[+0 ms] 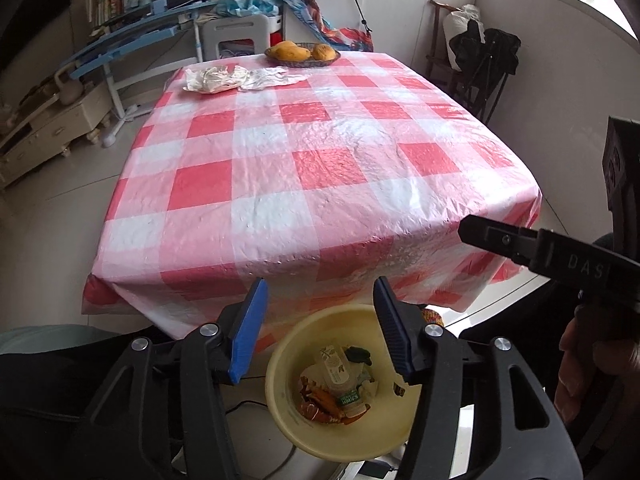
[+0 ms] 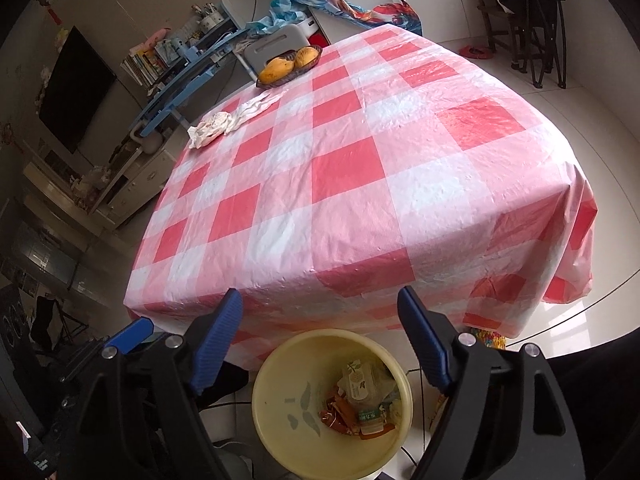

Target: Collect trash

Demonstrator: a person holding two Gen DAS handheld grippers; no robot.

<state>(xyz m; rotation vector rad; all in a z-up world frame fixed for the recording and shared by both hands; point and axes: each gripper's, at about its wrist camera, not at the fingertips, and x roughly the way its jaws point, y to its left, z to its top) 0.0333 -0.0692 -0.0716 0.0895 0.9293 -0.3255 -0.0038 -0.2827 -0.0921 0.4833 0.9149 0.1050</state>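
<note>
A cream waste bin [image 1: 288,432] stands on the floor at the table's near edge, holding a plastic bottle [image 1: 338,376] and wrappers [image 1: 320,404]; it also shows in the right wrist view [image 2: 280,432]. My left gripper [image 1: 320,312] is open and empty above the bin. My right gripper [image 2: 320,324] is open and empty above it too, and it shows at the right of the left wrist view [image 1: 520,244]. Crumpled white tissue [image 1: 216,79] lies at the table's far left, also in the right wrist view [image 2: 210,130].
The table has a red-and-white checked cloth [image 1: 312,168]. A basket of mangoes [image 1: 302,54] sits at the far edge. A blue desk [image 1: 132,36] and low cabinet [image 1: 44,128] stand left; a chair with dark clothes [image 1: 480,56] stands right.
</note>
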